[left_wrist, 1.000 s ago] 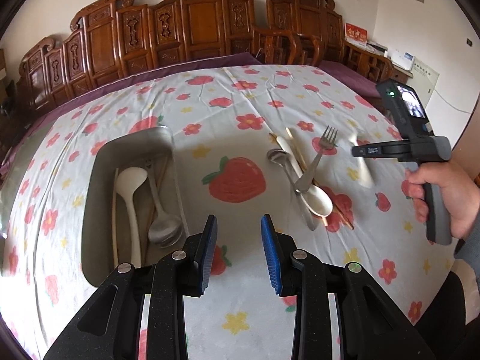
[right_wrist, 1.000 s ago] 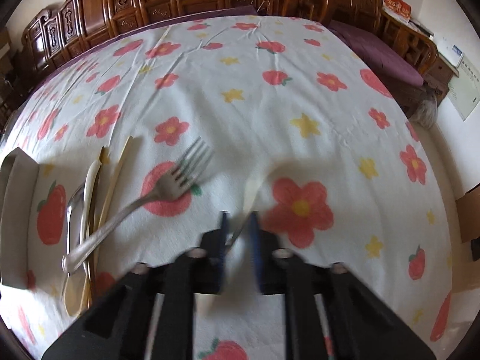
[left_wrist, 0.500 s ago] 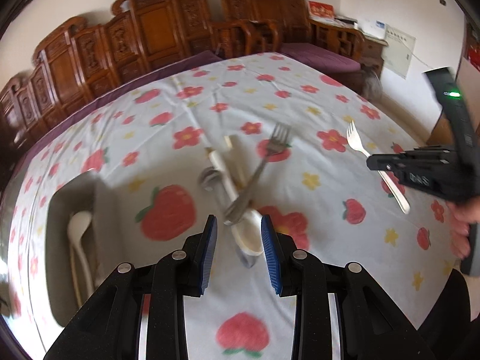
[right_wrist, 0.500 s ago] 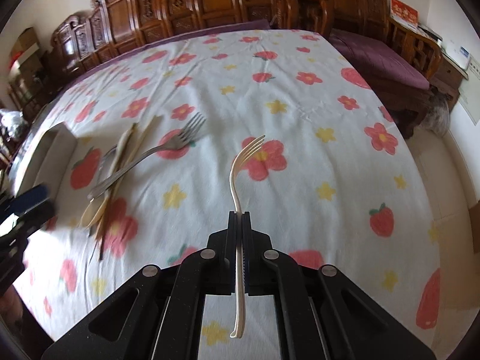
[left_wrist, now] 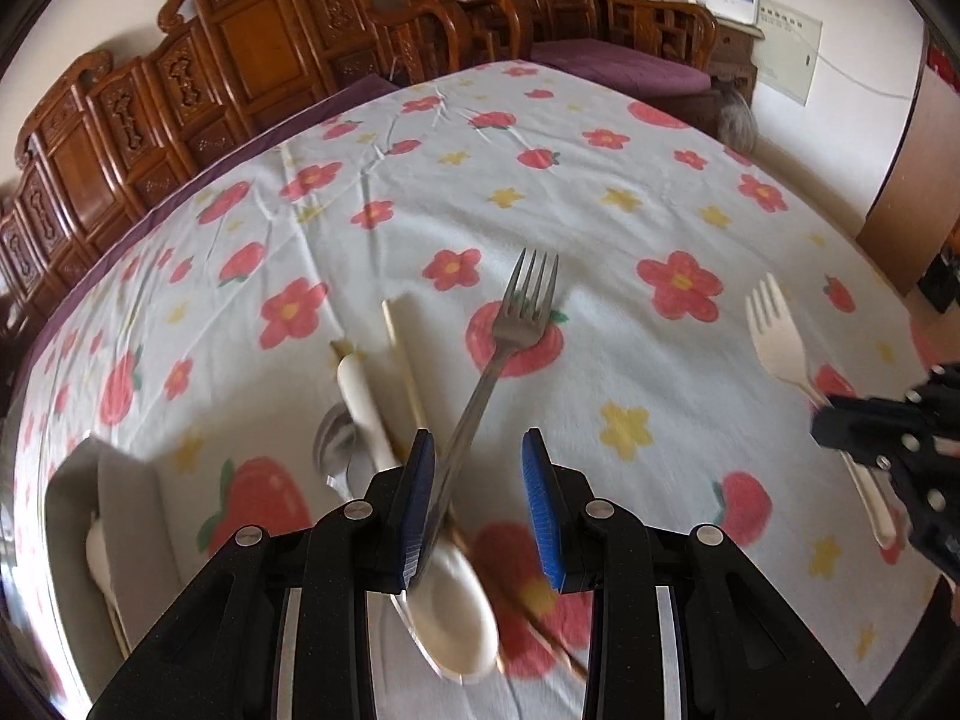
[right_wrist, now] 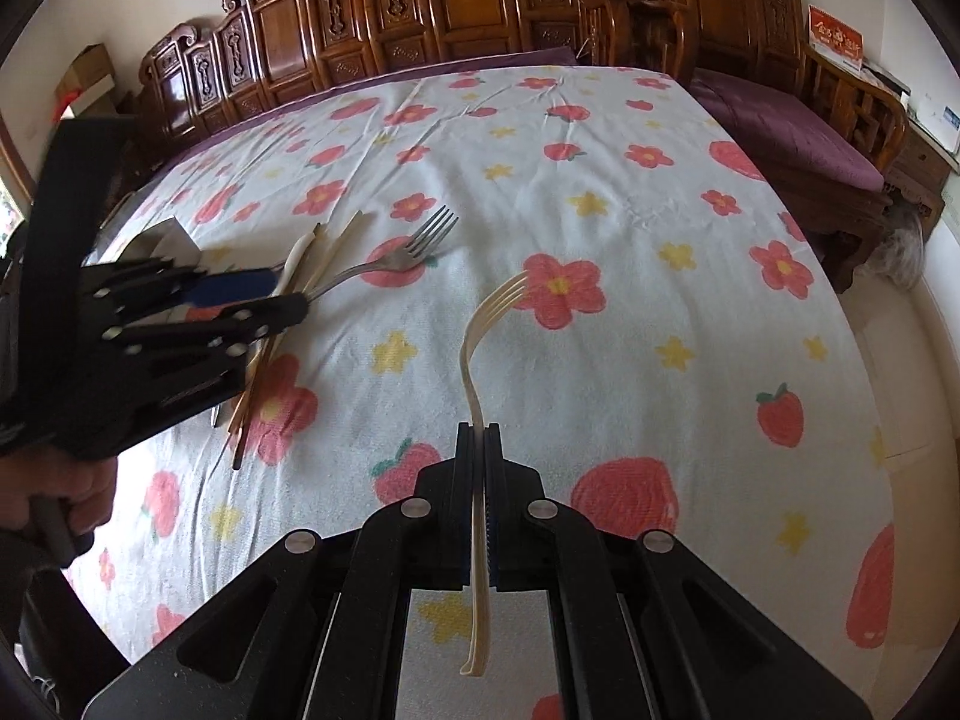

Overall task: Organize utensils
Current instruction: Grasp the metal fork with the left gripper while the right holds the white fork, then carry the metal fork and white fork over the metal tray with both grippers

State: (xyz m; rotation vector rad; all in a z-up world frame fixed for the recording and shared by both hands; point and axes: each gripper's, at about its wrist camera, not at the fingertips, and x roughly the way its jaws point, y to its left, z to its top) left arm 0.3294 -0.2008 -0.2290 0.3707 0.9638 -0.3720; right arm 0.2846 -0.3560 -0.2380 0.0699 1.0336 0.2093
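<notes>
Cutlery lies in a loose pile on the flowered surface [left_wrist: 600,138], right under the left gripper [left_wrist: 477,498]: a metal fork [left_wrist: 507,348] crossing a white spoon [left_wrist: 420,534], with chopsticks [left_wrist: 405,354] beside them. This gripper's jaws are spread, the fork's handle running between them, nothing pinched. To its left sits a grey tray [left_wrist: 129,516]. The right gripper [right_wrist: 478,495] is pressed together on a cream plastic fork [right_wrist: 477,360], tines pointing away above the cloth.
</notes>
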